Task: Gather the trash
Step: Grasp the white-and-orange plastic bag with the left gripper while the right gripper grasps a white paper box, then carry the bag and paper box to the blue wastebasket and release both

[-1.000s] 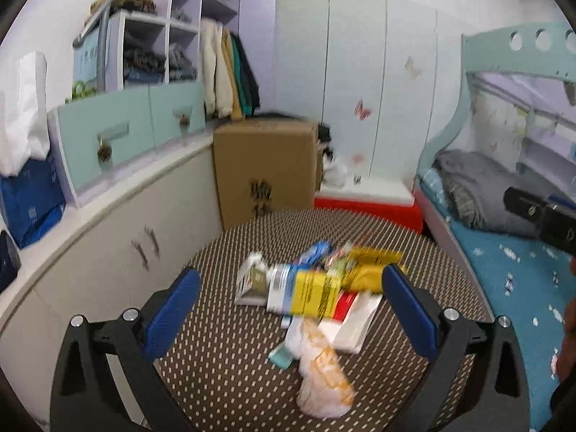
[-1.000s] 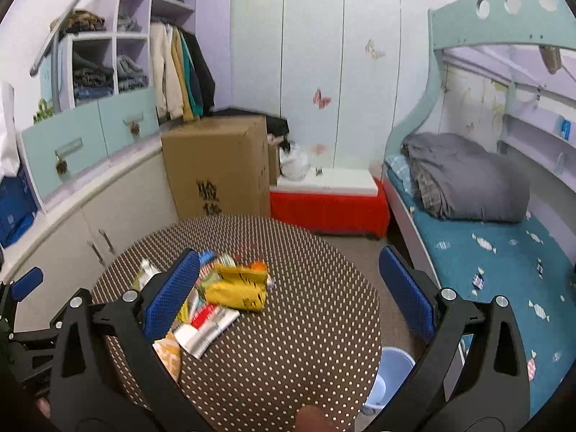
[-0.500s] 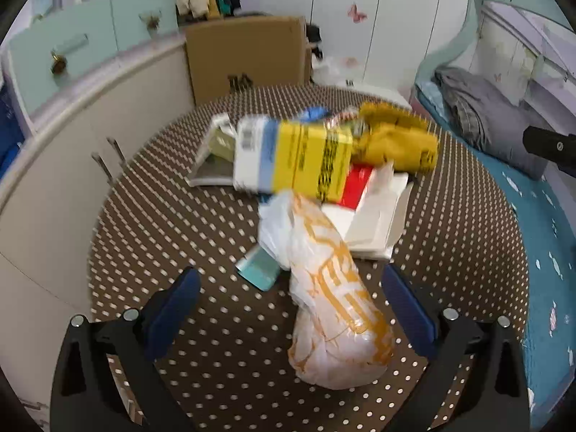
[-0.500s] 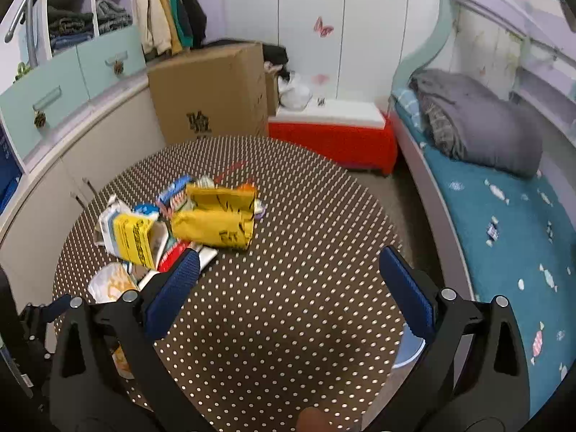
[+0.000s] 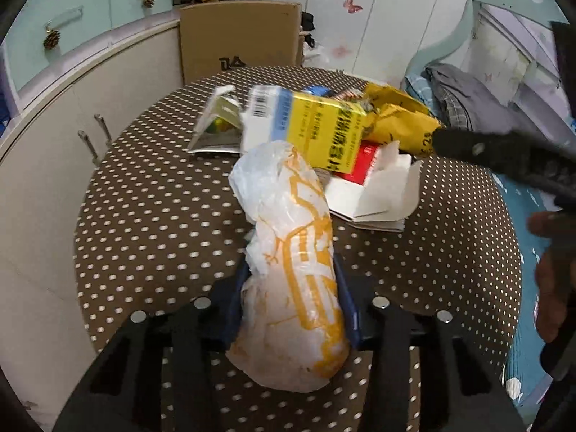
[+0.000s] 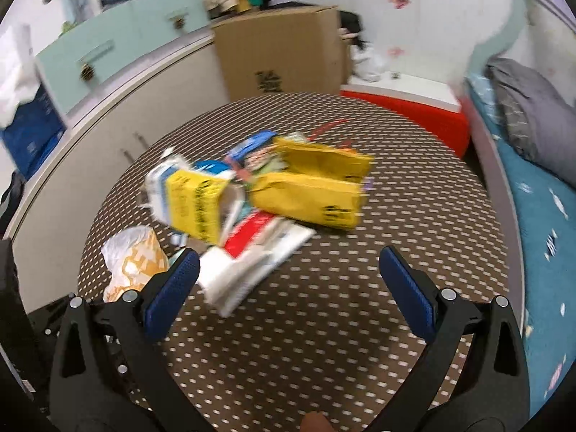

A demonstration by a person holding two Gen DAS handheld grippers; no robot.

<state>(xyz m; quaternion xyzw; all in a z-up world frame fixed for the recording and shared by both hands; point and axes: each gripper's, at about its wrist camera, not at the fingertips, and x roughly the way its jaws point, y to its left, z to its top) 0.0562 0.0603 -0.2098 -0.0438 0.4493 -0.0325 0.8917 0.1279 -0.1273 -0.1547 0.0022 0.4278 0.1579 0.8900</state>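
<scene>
A heap of trash lies on a round brown dotted table [image 5: 151,216]. Nearest is a white and orange plastic bag [image 5: 295,262]. My left gripper [image 5: 293,288] is closing on this bag, and its blue pads touch both sides of it. Behind it lie a yellow carton [image 5: 316,129], a crumpled yellow bag [image 5: 399,126] and a torn white and red box [image 5: 374,194]. In the right wrist view my right gripper [image 6: 288,262] stands open above the table [image 6: 360,324], empty. The white box [image 6: 252,255] lies just beyond its left finger, the yellow bag [image 6: 313,190] farther off.
A large cardboard box [image 5: 239,36] stands behind the table. Cream cabinets [image 5: 43,144] curve along the left. A bed with blue sheets [image 6: 540,216] runs along the right, and a red-sided platform [image 6: 406,111] lies at the back. A hand [image 5: 550,288] shows at the right edge.
Both grippers came down toward the table and tilted lower. The left jaws narrowed from wide open until they met the plastic bag. The right jaws stayed wide.
</scene>
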